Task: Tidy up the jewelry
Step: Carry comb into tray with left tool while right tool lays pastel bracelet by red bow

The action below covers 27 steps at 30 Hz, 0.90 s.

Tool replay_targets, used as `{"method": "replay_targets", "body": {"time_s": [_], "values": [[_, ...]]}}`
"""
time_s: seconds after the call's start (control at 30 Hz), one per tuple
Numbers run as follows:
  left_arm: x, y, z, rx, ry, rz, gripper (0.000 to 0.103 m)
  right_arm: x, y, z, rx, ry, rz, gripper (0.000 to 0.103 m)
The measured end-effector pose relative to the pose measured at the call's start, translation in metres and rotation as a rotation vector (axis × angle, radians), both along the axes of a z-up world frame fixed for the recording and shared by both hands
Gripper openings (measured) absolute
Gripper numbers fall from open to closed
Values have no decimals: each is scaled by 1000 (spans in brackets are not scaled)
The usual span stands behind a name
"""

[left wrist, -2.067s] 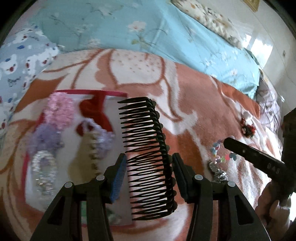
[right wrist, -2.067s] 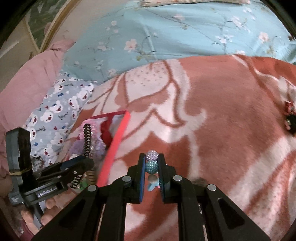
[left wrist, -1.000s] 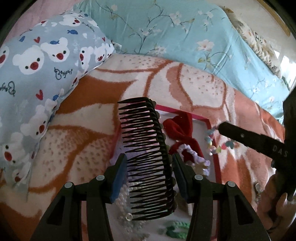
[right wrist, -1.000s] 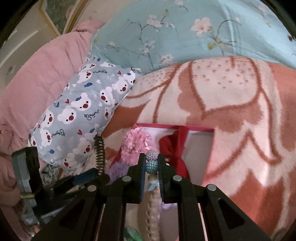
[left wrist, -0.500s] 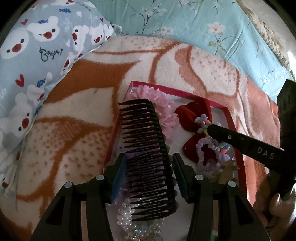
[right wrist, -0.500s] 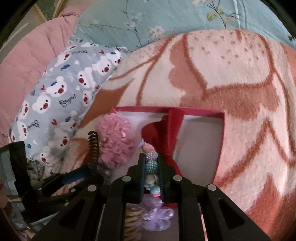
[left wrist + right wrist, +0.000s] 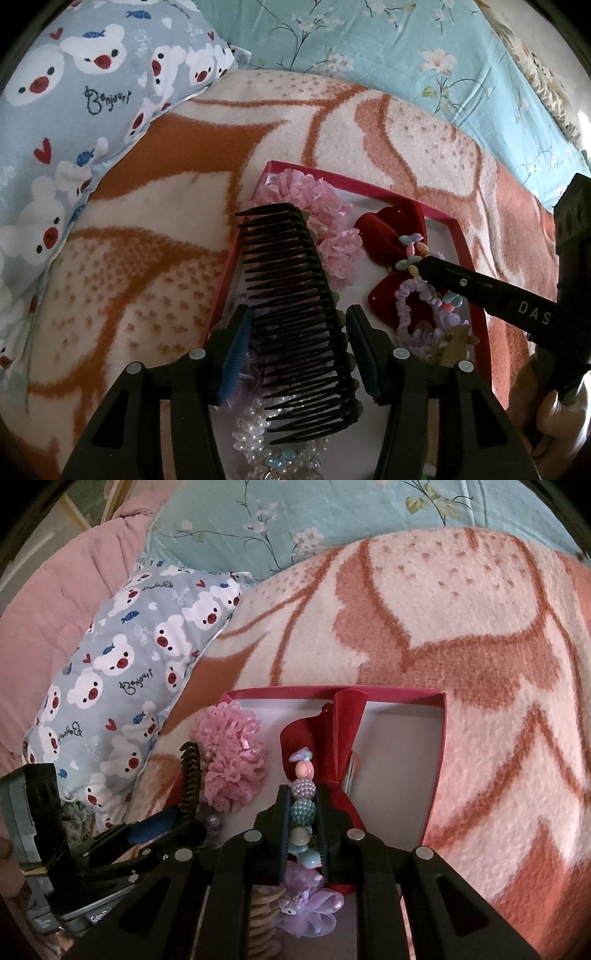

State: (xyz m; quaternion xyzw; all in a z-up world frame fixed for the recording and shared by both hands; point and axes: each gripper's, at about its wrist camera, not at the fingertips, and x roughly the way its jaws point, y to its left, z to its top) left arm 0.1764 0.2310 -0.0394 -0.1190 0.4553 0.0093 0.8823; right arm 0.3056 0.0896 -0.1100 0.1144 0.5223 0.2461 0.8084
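My left gripper (image 7: 299, 328) is shut on a black hair comb (image 7: 291, 295) and holds it over the left side of a red-rimmed box (image 7: 458, 229). My right gripper (image 7: 303, 805) is shut on a pastel beaded bracelet (image 7: 303, 794) and holds it above the box (image 7: 439, 738), over a red velvet bow (image 7: 332, 746). The box holds a pink scrunchie (image 7: 325, 218), the red bow (image 7: 388, 229), a lilac scrunchie (image 7: 417, 306) and a pearl band (image 7: 255, 432). The right gripper also shows in the left wrist view (image 7: 417, 267).
The box lies on an orange and cream blanket (image 7: 147, 258). A bear-print pillow (image 7: 74, 92) lies to the left and a teal floral pillow (image 7: 369, 48) behind. A pink quilt (image 7: 55, 602) lies at far left.
Both grippers have swung from the blanket to above the box and come lower and closer to it, each still holding its item.
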Motion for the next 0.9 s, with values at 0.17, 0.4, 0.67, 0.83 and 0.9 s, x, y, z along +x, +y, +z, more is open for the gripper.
{"method": "replay_targets", "body": {"time_s": [0.17,0.4,0.67,0.83,0.9], "values": [[-1,2,1,-10,2,7,64,0,0,1,2,6,1,16],[-5,0,2,-1,4,10,67,-2,-3,8,24,4,-7,28],[-18,4,11,-34,-9,28,77,-12,-18,30,48,-40,-34,45],[-33,10,17,-74,-17,51,78,-24,-32,40,67,-47,-60,54],[-39,13,19,-92,-18,59,79,-28,-36,42,74,-44,-68,59]]}}
